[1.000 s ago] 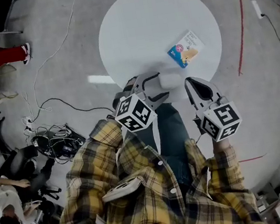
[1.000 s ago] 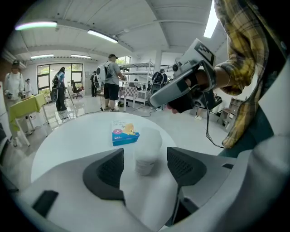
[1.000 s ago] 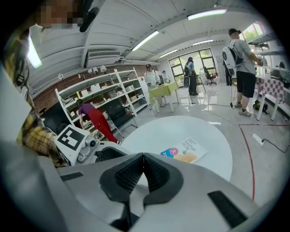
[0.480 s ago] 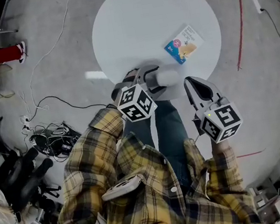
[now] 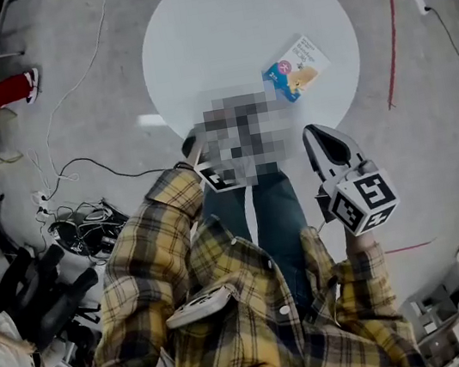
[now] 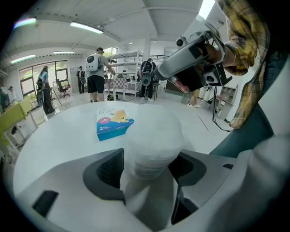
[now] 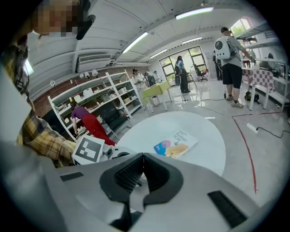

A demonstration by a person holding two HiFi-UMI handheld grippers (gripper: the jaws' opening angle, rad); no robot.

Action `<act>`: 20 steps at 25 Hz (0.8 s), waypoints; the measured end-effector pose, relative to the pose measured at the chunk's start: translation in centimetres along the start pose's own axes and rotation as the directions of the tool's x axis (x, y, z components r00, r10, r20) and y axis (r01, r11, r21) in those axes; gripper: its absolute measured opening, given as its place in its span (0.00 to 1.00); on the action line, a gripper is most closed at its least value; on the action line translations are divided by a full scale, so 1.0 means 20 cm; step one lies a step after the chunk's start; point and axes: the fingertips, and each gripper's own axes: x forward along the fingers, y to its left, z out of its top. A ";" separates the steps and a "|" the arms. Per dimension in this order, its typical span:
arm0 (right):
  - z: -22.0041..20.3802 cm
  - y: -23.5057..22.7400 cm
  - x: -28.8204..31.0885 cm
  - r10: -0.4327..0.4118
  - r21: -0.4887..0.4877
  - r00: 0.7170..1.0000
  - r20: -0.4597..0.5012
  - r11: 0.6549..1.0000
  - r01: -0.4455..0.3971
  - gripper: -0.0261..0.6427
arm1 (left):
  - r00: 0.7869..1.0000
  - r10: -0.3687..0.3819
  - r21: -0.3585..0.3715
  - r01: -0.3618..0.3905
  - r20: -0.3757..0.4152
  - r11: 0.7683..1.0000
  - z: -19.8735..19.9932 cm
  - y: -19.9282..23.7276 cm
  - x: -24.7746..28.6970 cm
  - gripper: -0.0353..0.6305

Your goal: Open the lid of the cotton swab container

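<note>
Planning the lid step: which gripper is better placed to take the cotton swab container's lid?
Right. The left gripper clamps the cotton swab container, so it is occupied; the right gripper is shut, empty and free close by.

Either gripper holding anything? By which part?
The left gripper holds the white cotton swab container, with its jaws clamped on opposite sides of the round body. The right gripper is shut and empty.

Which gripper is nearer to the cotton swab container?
Left. The left gripper has the cotton swab container clamped between its jaws; the right gripper, jaws shut and empty, hangs apart to its right.
</note>
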 end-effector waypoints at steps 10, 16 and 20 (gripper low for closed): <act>0.01 -0.04 -0.02 -0.014 0.008 1.000 0.007 1.000 0.014 0.06 | 1.000 0.005 0.059 -0.003 -0.020 0.998 -0.01 -0.01 0.01 0.48; -0.03 -0.03 0.00 -0.012 0.015 1.000 -0.001 1.000 0.012 0.06 | 1.000 -0.014 0.083 0.015 -0.016 0.996 -0.03 -0.01 0.01 0.40; -0.03 -0.02 -0.01 -0.009 0.016 1.000 -0.004 1.000 0.009 0.06 | 1.000 -0.022 0.083 0.023 -0.019 0.996 -0.02 -0.01 0.00 0.39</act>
